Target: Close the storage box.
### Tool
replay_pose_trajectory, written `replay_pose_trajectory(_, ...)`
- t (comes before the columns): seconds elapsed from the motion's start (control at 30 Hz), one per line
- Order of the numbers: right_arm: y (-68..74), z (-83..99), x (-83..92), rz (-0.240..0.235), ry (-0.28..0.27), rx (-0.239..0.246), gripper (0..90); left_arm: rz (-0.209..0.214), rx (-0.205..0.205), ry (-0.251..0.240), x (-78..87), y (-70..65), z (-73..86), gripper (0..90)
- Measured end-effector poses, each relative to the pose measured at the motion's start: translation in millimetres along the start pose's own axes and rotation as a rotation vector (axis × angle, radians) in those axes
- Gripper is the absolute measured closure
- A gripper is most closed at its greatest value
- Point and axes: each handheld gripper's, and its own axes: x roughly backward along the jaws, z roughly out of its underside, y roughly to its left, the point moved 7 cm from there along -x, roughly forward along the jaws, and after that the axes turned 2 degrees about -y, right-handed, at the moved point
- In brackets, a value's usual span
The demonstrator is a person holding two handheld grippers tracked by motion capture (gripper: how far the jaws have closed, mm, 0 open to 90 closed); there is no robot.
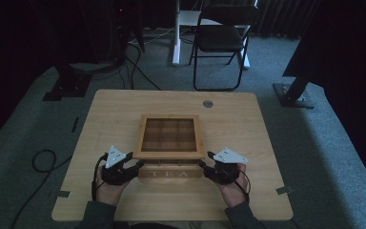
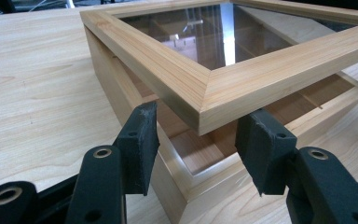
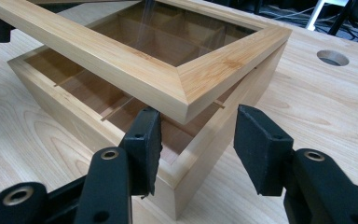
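Observation:
A wooden tea box (image 1: 170,174) marked TEA stands near the table's front edge. Its glass-paned lid (image 1: 169,154) is tilted up at the front, and divided compartments (image 3: 135,100) show beneath it. My left gripper (image 1: 136,162) holds the lid's front left corner (image 2: 200,100), with both pads (image 2: 142,135) pressed against the frame's two sides. My right gripper (image 1: 204,161) straddles the front right corner (image 3: 186,88). Its one pad (image 3: 144,140) sits just under the frame, and the other pad (image 3: 261,144) stands a little off the lid's side.
The light wooden table (image 1: 114,114) has a round cable hole (image 1: 208,103) behind the box. Beyond the table stand a black folding chair (image 1: 221,36) and dark stand bases (image 1: 66,88). A cable loop (image 1: 43,160) lies on the grey carpet at the left.

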Motion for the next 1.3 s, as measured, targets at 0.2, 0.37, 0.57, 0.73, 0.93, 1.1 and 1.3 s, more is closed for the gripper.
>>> replay_pose_trajectory(0.2,0.9,3.9,-0.7,-0.001,0.008,-0.005,51.0,0.001,0.0,0.009,-1.6,-1.2,3.5,49.0)
replay_pose_trajectory(0.37,1.3,7.9,-1.4,-0.004,0.014,-0.007,51.0,0.003,0.002,0.018,-3.4,-1.6,7.8,49.0)
replay_pose_trajectory(0.57,1.7,13.2,-3.0,-0.007,0.022,-0.01,50.8,0.005,0.002,0.027,-6.5,-1.6,12.4,48.8)
replay_pose_trajectory(0.73,1.7,15.6,-3.4,-0.01,0.023,-0.011,50.7,0.0,-0.003,0.035,-7.2,-1.7,14.3,48.6)
replay_pose_trajectory(0.93,1.9,19.5,-5.0,-0.013,0.033,-0.016,50.5,-0.002,-0.006,0.047,-8.9,-1.8,18.0,48.5)
replay_pose_trajectory(1.1,2.0,22.0,-5.4,-0.014,0.041,-0.018,50.3,-0.003,-0.006,0.052,-9.8,-1.9,20.3,48.3)
replay_pose_trajectory(1.3,2.2,24.8,-5.8,-0.016,0.046,-0.021,50.1,-0.006,-0.004,0.058,-9.5,-2.4,23.2,47.8)
